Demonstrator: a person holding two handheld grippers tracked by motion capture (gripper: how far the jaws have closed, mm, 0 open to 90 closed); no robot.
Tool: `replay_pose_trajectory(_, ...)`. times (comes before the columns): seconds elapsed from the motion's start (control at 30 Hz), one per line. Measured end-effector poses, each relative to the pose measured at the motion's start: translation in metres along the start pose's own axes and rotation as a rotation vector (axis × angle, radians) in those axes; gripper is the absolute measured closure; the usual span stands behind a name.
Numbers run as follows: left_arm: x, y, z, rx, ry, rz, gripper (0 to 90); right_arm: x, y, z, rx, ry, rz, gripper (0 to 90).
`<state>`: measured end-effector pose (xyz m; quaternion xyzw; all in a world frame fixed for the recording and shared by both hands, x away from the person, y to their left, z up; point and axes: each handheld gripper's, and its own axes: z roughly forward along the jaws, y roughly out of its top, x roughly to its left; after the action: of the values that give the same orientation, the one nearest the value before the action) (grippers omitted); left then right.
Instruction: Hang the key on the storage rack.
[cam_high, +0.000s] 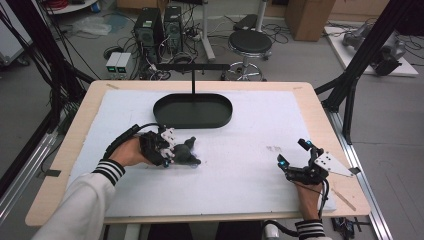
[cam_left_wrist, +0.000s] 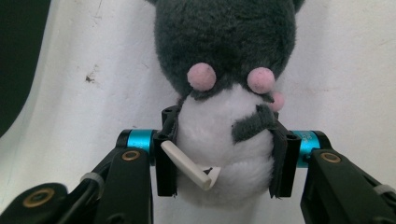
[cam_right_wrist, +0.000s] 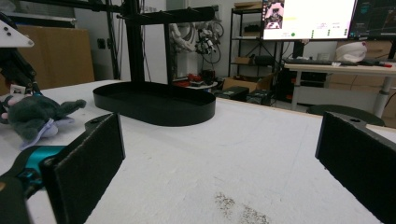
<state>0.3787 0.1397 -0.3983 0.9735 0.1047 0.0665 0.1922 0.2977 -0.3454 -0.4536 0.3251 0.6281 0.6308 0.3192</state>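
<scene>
White padding covers the bench in the high view, with an oval black tray standing empty at its far middle. Left tongs lie low over a grey plush toy just short of the tray; right tongs rest apart, idle. Left gripper view: the pads pinch the toy's white belly, probably for lifting. Right gripper view: jaws spread wide, nothing between.
</scene>
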Motion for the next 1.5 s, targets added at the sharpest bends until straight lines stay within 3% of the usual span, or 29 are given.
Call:
replay_pose_trajectory(0.27, -0.001, 0.000, -0.003, -0.015, -0.015, -0.027, 56.0, 0.000, 0.000, 0.000, -0.001, 0.000, -0.002, 0.3)
replay_pose_trajectory(0.53, 0.002, -0.001, -0.014, -0.089, 0.026, -0.081, 56.0, 0.000, 0.000, 0.000, 0.001, 0.001, 0.000, 0.4)
replay_pose_trajectory(0.83, 0.013, -0.010, -0.040, -0.264, 0.093, -0.244, 56.0, 0.000, 0.000, 0.000, -0.001, -0.001, -0.002, 0.3)
replay_pose_trajectory(1.03, 0.020, -0.018, -0.054, -0.336, 0.133, -0.369, 55.9, 0.000, 0.000, 0.000, -0.001, -0.001, -0.002, 0.3)
replay_pose_trajectory(1.27, 0.026, -0.024, -0.065, -0.386, 0.179, -0.455, 56.0, 0.000, 0.000, 0.000, 0.000, 0.002, 0.001, 0.4)
replay_pose_trajectory(1.5, 0.029, -0.029, -0.071, -0.414, 0.225, -0.475, 56.0, 0.000, 0.000, 0.000, 0.003, 0.002, 0.002, 0.4)
